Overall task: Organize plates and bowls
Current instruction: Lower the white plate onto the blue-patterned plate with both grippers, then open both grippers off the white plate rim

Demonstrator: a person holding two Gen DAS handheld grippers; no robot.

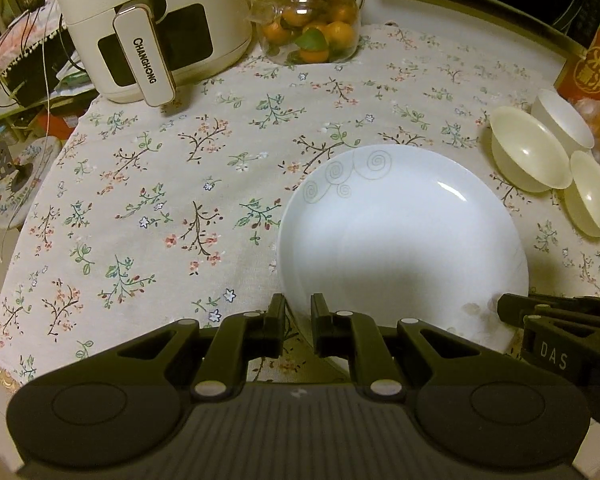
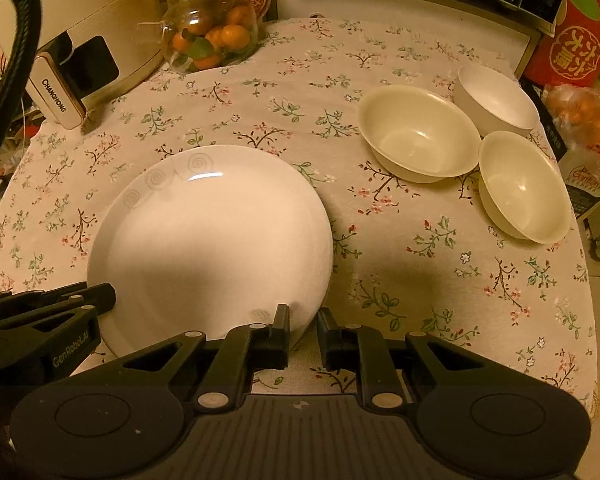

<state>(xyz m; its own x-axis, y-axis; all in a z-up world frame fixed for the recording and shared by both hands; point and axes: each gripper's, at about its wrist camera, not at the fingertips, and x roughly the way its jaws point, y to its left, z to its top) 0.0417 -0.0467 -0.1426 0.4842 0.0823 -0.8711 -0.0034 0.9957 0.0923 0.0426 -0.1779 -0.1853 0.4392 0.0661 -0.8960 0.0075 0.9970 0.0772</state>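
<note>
A white plate (image 1: 400, 232) with grey spiral marks lies over the flowered tablecloth (image 1: 160, 200). My left gripper (image 1: 298, 306) is shut on its near left rim. My right gripper (image 2: 303, 316) is shut on the near right rim of the same plate (image 2: 212, 240). Each gripper shows in the other's view: the right gripper (image 1: 508, 308) at the plate's right edge, the left gripper (image 2: 108, 294) at its left edge. Three cream bowls stand apart to the right: a wide bowl (image 2: 418, 136), a white deep bowl (image 2: 500, 96) and a nearer bowl (image 2: 524, 188). Whether the plate is off the cloth I cannot tell.
A white air fryer (image 1: 152, 28) and a glass jar of oranges (image 1: 312, 24) stand at the back left. A red box (image 2: 576, 52) and a bag of oranges (image 2: 584, 120) sit beyond the bowls, off the table's right edge. Bare cloth lies left of the plate.
</note>
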